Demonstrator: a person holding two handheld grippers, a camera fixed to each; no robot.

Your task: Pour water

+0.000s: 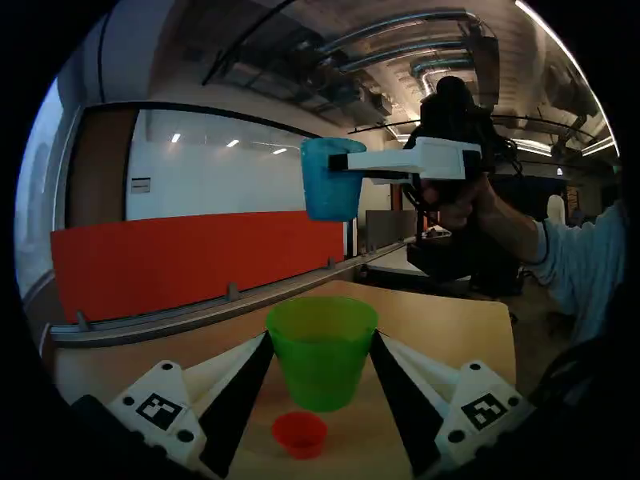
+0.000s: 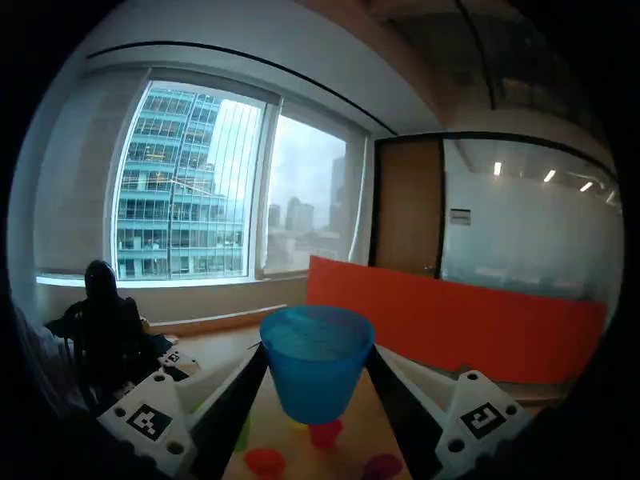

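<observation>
Right gripper (image 2: 317,352) is clamped on the blue cup (image 2: 317,384), which is upright w/ water inside and well higher than the green cup (image 1: 322,372). Left gripper (image 1: 321,340) squeezes that one over the table (image 1: 448,320). Risk: if tipped from so high, the stream prob. misses the rim & wets the table and the small red cup (image 1: 299,434).

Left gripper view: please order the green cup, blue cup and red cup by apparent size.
1. green cup
2. blue cup, held farther from the camera, so its real size against the green one is unsure
3. red cup
</observation>
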